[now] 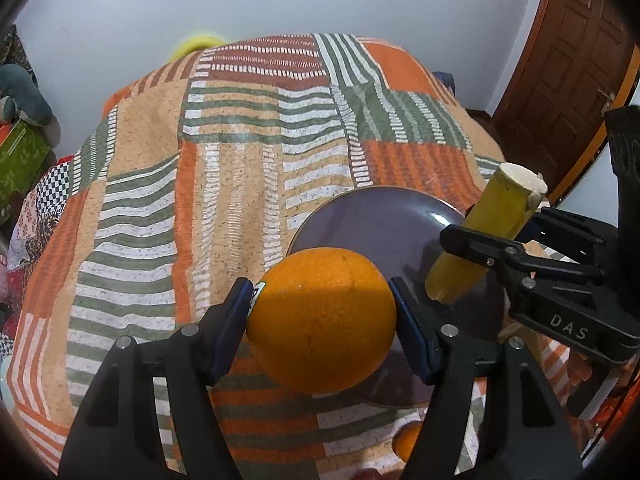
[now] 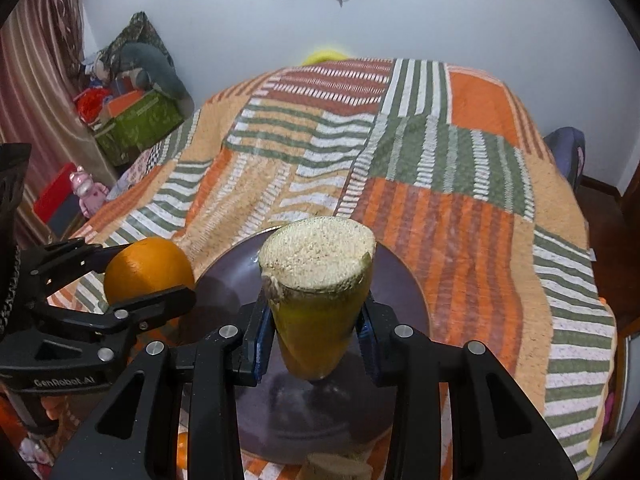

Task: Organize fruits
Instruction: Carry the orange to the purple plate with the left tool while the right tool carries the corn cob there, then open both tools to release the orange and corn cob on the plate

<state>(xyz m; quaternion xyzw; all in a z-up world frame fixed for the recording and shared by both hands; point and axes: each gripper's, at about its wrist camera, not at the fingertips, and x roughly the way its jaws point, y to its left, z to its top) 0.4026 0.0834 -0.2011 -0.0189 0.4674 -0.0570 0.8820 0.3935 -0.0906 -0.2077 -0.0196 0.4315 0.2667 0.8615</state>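
My left gripper (image 1: pixel 322 312) is shut on a large orange (image 1: pixel 320 320) and holds it over the near-left rim of a dark purple plate (image 1: pixel 380 220). My right gripper (image 2: pixel 316 336) is shut on a yellow sugarcane piece (image 2: pixel 316 280) with a pale cut end, held above the plate (image 2: pixel 400 292). In the left wrist view the sugarcane piece (image 1: pixel 484 236) and right gripper (image 1: pixel 500 248) are at the right, over the plate. In the right wrist view the orange (image 2: pixel 148 272) and left gripper (image 2: pixel 132 280) are at the left.
The plate lies on a bed with an orange, green and white patchwork cover (image 1: pixel 240 160). A small orange (image 1: pixel 408 440) lies near the plate's front edge, and another cut piece (image 2: pixel 336 466) below it. Boxes and toys (image 2: pixel 132 120) stand at the left wall, a wooden door (image 1: pixel 568 60) right.
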